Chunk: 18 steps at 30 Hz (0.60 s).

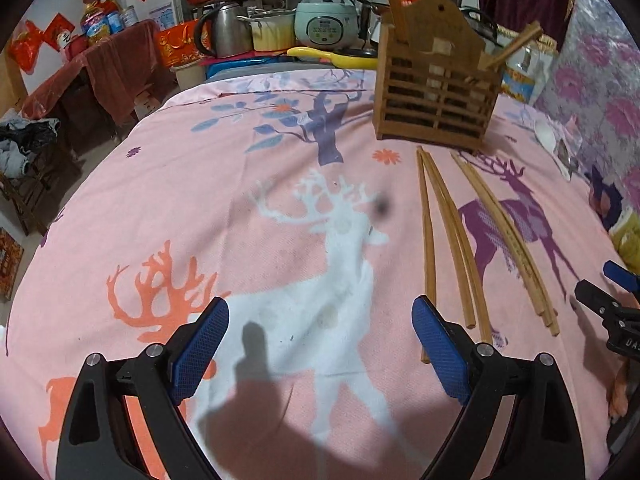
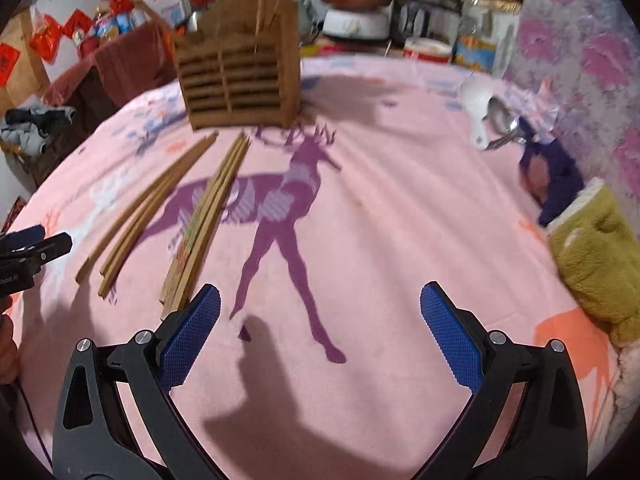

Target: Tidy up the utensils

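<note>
A slatted wooden utensil holder (image 1: 436, 96) (image 2: 240, 76) stands upright at the far side of the pink deer-print cloth (image 1: 200, 208) (image 2: 400, 220), with a few chopsticks standing in it. Two loose groups of wooden chopsticks (image 1: 444, 240) (image 2: 208, 216) lie flat in front of it. A white spoon (image 2: 476, 108) and a metal spoon (image 2: 504, 124) lie at the far right. My left gripper (image 1: 320, 312) hangs open over the white deer, just left of the chopsticks. My right gripper (image 2: 320, 300) stands wide open over the purple deer, its left finger next to the chopstick ends.
A yellow-green fluffy cloth (image 2: 596, 256) lies at the right edge of the cloth, with a dark blue cloth (image 2: 552, 172) behind it. Pots, a kettle (image 1: 228, 32) and a rice cooker (image 1: 326, 24) crowd the counter behind. A red-draped table (image 1: 104, 64) stands far left.
</note>
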Tool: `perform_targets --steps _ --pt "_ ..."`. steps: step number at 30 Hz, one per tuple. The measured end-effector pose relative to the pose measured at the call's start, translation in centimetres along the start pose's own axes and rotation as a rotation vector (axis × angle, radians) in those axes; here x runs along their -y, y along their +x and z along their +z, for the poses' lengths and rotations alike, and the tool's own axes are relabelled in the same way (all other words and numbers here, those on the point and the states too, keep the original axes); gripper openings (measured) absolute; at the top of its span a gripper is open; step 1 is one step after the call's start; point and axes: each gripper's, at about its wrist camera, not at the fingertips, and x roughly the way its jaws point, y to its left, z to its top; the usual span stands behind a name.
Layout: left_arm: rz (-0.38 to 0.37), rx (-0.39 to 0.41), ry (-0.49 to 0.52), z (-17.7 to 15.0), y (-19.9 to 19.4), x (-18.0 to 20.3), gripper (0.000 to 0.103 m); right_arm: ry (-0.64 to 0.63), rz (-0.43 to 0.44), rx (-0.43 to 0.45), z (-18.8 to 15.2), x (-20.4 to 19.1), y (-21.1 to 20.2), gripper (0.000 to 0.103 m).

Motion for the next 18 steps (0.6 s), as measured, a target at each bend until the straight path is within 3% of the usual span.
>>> perform_targets --steps 3,18 --pt "0.011 -0.015 0.017 -0.1 0.4 0.4 0.091 0.046 0.029 -0.07 -0.1 1.0 1.4 0.098" --pt "0.061 0.02 0.094 -0.4 -0.2 1.9 0.092 0.011 -0.019 -0.092 -0.2 0.2 1.6 0.098"
